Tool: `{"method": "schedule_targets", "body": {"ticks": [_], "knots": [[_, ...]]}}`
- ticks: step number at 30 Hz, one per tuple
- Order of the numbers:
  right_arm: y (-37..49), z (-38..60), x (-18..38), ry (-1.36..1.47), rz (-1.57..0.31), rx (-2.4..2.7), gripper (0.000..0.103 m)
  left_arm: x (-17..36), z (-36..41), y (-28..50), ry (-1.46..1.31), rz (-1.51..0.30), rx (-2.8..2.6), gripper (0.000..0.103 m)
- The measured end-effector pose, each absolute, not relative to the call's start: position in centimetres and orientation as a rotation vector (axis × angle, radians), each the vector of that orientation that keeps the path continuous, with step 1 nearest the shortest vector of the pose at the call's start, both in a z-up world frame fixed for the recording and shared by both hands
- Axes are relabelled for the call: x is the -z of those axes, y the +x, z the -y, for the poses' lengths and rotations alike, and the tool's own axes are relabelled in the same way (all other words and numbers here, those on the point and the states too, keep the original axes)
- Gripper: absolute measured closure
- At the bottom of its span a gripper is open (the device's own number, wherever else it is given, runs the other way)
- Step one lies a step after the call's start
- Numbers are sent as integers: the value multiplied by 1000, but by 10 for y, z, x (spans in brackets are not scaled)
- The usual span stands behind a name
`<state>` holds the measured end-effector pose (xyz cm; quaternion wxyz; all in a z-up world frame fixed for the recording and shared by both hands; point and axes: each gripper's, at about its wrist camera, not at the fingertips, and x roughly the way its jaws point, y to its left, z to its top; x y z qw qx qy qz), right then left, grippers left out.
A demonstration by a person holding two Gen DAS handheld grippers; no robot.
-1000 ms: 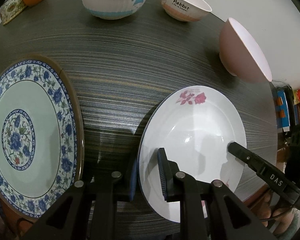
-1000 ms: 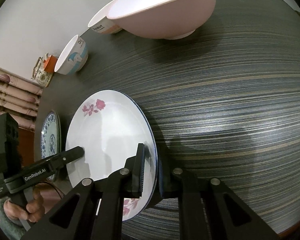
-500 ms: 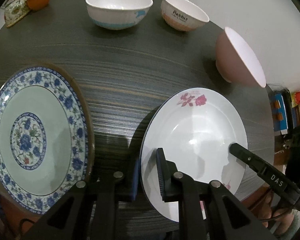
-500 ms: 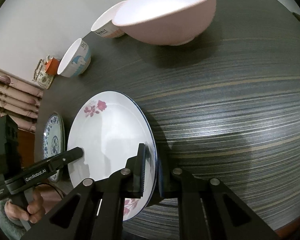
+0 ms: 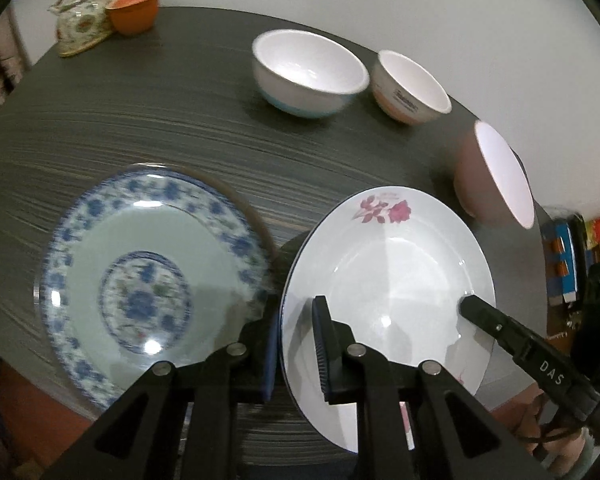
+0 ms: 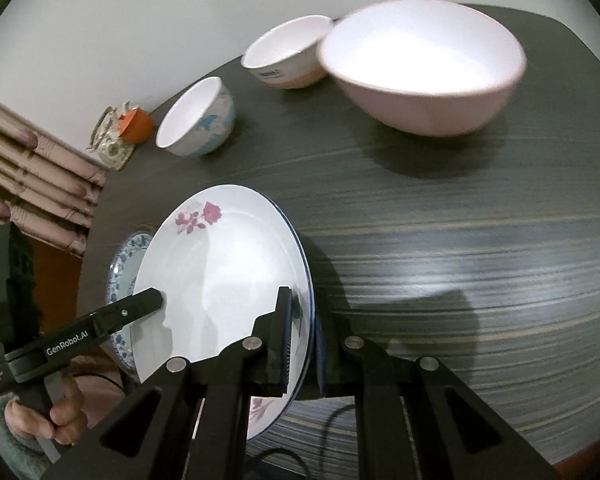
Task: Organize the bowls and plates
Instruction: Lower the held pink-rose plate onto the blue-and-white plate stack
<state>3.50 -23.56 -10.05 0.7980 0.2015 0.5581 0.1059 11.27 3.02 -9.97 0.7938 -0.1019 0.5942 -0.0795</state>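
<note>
Both grippers grip one white plate with red flower print [image 5: 392, 276], held tilted above the dark striped table [image 5: 160, 128]. Left gripper [image 5: 298, 344] pinches the plate's left rim, one finger on the upper face and one under it; right gripper [image 6: 302, 336] pinches the opposite rim the same way. In the left wrist view the right gripper's finger shows as a black bar marked DAS lying on the plate's right edge. Just left of the held plate, a blue-and-white patterned plate [image 5: 148, 276] lies flat on the table; from these views I cannot tell whether the two rims touch. Behind, near the table's far edge: a white bowl with blue band [image 5: 308, 72], a small bowl with lettering [image 5: 410, 88] just beside it, and a large pink bowl [image 6: 420, 68] to their right. Far corner: a floral teapot [image 5: 82, 20] with an orange lidded cup [image 5: 134, 10] close against it.
</note>
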Motion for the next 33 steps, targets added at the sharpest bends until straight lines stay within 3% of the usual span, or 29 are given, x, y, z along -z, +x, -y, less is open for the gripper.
{"method": "schedule_targets", "body": {"ticks": [14,33], "knots": [[58,156,87,374,-1195,-348,92,78,-114,103,-276,-1219,40,87],[68,60,111,289,-1293,-448,92,109,-191,96,-352,-1263,-84,87]]}}
